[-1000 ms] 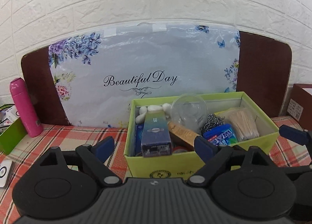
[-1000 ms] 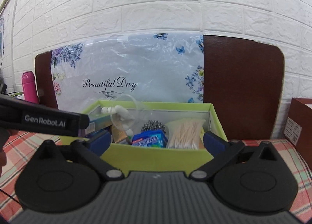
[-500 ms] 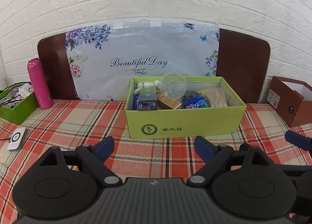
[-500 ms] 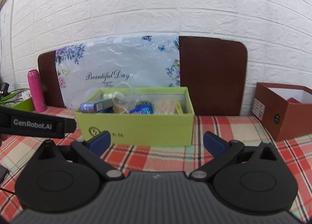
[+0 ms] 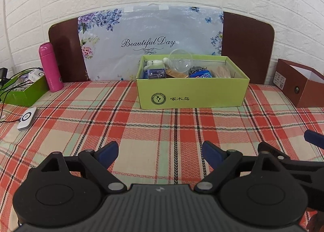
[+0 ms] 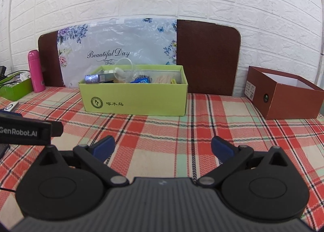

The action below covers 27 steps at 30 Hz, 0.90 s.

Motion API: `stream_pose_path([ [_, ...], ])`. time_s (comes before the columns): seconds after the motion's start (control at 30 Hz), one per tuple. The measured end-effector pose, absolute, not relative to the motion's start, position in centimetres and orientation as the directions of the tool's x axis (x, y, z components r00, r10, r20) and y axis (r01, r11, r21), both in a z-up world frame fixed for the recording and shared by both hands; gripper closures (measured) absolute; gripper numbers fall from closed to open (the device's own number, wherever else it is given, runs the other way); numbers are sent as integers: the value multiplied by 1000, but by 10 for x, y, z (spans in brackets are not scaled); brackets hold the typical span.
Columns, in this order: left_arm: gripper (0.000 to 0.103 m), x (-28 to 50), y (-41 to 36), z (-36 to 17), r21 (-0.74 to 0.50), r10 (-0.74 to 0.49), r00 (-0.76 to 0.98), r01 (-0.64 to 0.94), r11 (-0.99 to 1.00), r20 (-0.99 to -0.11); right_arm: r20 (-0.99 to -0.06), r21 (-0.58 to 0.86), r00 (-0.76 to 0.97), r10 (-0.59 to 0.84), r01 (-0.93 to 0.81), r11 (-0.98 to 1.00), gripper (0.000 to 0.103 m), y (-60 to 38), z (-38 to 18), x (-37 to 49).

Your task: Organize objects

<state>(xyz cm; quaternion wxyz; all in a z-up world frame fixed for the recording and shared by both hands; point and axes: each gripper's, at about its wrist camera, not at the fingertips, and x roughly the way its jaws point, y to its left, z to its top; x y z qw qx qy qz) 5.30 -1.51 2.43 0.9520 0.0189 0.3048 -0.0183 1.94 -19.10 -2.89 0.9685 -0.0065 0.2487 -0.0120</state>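
A lime green box [image 5: 192,92] [image 6: 133,98] stands at the back of the plaid tablecloth [image 5: 141,122]. It holds several items: a clear plastic cup [image 5: 180,62], a blue rectangular pack [image 5: 155,73], a steel scourer [image 5: 197,69], a bundle of wooden sticks [image 5: 222,71] and white pieces [image 5: 154,63]. My left gripper [image 5: 160,152] hovers open over bare cloth, well in front of the box, nothing between its fingers. My right gripper [image 6: 163,147] is also open and empty, at a similar distance. A blue fingertip [image 5: 313,136] of the right gripper shows in the left wrist view.
A pink bottle [image 5: 50,67] and a green tray [image 5: 22,90] with cables sit at the left. A white puck-like device [image 5: 27,118] lies on the cloth. An open brown box [image 6: 283,92] stands at the right. A floral bag [image 5: 149,43] leans on the wall.
Both grippers have pulled back from over the green box toward the near side of the table. The box now looks small and far. Both stay open and empty.
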Motion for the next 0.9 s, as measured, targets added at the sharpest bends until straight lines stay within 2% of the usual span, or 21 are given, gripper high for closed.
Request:
stream_pose_path([
  [0.3,11,57,-2,21,23,4,812,11,1000,-583,-488,-9,872,-36,37,999,0,-197,-29,21],
  [0.9,11,63,-3,7,30,-12,794,38,999,-607,-489,-4,872,-19,19,1000,0,-193,-27,31],
])
